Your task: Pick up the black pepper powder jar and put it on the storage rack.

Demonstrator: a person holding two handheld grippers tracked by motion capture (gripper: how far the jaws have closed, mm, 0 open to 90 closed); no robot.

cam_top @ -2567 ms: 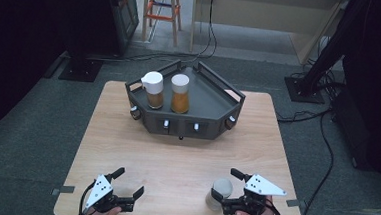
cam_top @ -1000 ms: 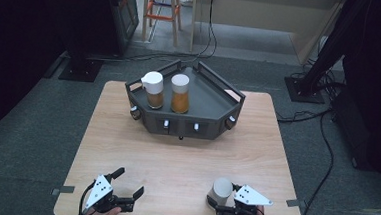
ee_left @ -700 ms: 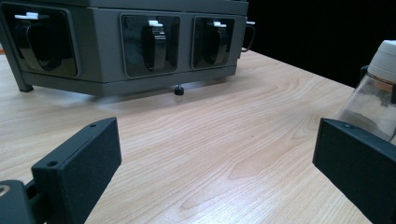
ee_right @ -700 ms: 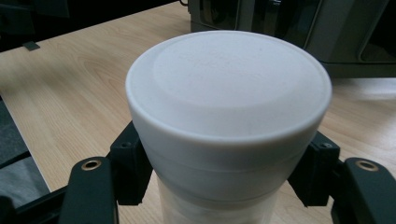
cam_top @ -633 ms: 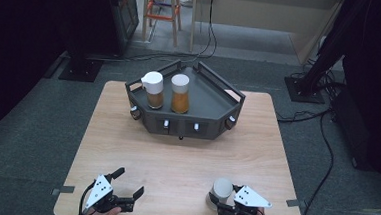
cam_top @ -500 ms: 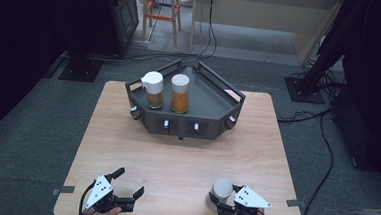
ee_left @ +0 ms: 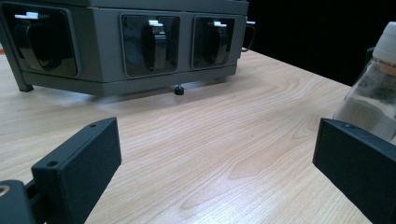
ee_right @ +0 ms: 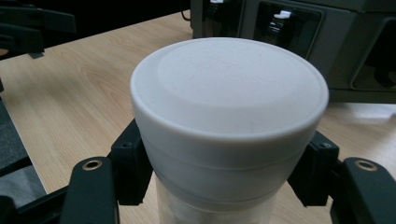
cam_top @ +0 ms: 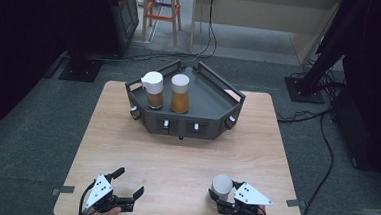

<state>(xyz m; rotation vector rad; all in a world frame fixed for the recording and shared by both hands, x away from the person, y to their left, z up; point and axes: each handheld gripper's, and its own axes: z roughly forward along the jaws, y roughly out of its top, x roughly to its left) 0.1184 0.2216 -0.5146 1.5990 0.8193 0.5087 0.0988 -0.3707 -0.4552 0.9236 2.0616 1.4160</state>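
Right gripper view: right gripper (ee_right: 224, 186) is clamped on a white-capped jar (ee_right: 229, 121), 1 jaw on each side just under the cap, jar upright on the table (ee_right: 70, 93). Its jaws have just been closing, with the jar between them. High view puts that jar (cam_top: 222, 185) near the table's front edge, right of centre, well apart from the grey tray (cam_top: 214, 96) at the back. Tray holds 2 more white-capped jars (cam_top: 167, 91), side by side in its left part, with brown contents. Left gripper (cam_top: 121, 188) sits at the front left corner, fingers apart, nothing between them. Left gripper view shows the tray's front wall (ee_left: 107, 51) with 3 black latches.
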